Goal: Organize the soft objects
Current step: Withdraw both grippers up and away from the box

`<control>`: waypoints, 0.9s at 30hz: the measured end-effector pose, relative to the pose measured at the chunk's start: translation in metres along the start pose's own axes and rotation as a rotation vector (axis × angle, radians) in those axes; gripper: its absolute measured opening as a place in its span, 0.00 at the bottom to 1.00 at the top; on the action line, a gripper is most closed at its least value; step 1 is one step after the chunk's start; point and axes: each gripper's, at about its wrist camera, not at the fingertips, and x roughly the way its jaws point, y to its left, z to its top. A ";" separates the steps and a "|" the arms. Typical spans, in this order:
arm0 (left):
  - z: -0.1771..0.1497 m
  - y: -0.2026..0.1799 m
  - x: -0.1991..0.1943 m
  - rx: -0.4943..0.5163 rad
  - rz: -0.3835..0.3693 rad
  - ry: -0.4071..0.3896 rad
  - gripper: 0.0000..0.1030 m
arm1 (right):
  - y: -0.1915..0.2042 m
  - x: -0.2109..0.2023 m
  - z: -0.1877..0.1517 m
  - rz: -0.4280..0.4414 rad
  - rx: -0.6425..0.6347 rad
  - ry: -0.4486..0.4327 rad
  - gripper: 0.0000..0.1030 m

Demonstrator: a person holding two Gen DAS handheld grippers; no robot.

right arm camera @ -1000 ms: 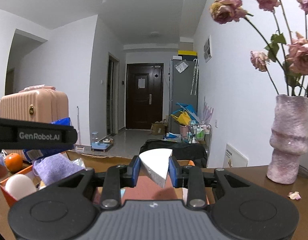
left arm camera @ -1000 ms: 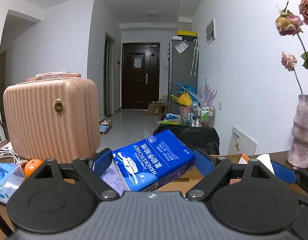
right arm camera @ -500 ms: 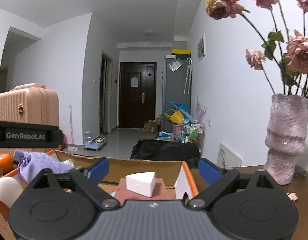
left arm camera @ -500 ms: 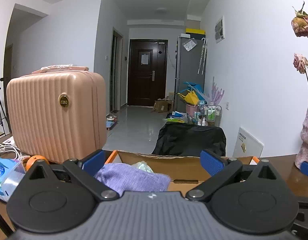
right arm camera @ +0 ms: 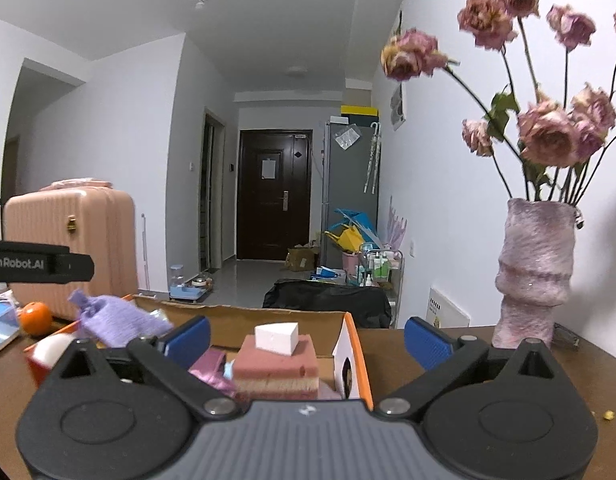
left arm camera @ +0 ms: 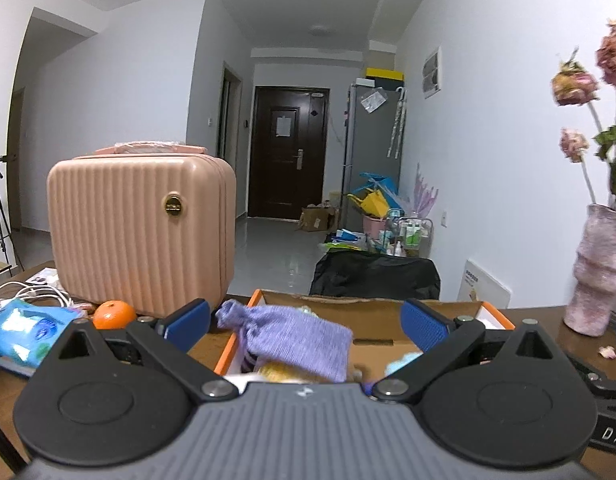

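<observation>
Both fingers' pairs released wide, white wedge (right arm camera: pixel 276 337) on pink sponge (right arm camera: pixel 275 366) only in right view

This is a lived-in home, seen from a wooden table (right arm camera: pixel 460 344) down an entrance hallway. Straight ahead of the right gripper (right arm camera: pixel 307 336) stands a dark front door (right arm camera: pixel 273 196), with a grey fridge (right arm camera: pixel 350 192) to its right and household clutter at its foot. A vase (right arm camera: pixel 534 276) of dried roses (right arm camera: pixel 548 136) stands right of the gripper, a pink suitcase (left arm camera: pixel 139 232) to the left.
</observation>
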 end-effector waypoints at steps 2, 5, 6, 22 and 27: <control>-0.004 0.003 -0.018 0.009 -0.010 0.006 1.00 | 0.002 -0.018 -0.001 0.004 -0.009 0.000 1.00; -0.010 0.008 -0.049 0.021 -0.028 0.010 1.00 | 0.005 -0.048 -0.002 0.014 -0.012 -0.004 1.00; -0.013 0.010 -0.059 0.026 -0.032 0.009 1.00 | 0.006 -0.059 -0.003 0.017 -0.013 -0.003 1.00; -0.068 0.022 -0.239 0.109 -0.159 0.013 1.00 | 0.010 -0.240 -0.027 0.033 0.006 0.028 1.00; -0.092 0.024 -0.278 0.121 -0.193 0.026 1.00 | 0.010 -0.282 -0.037 0.044 0.008 0.033 1.00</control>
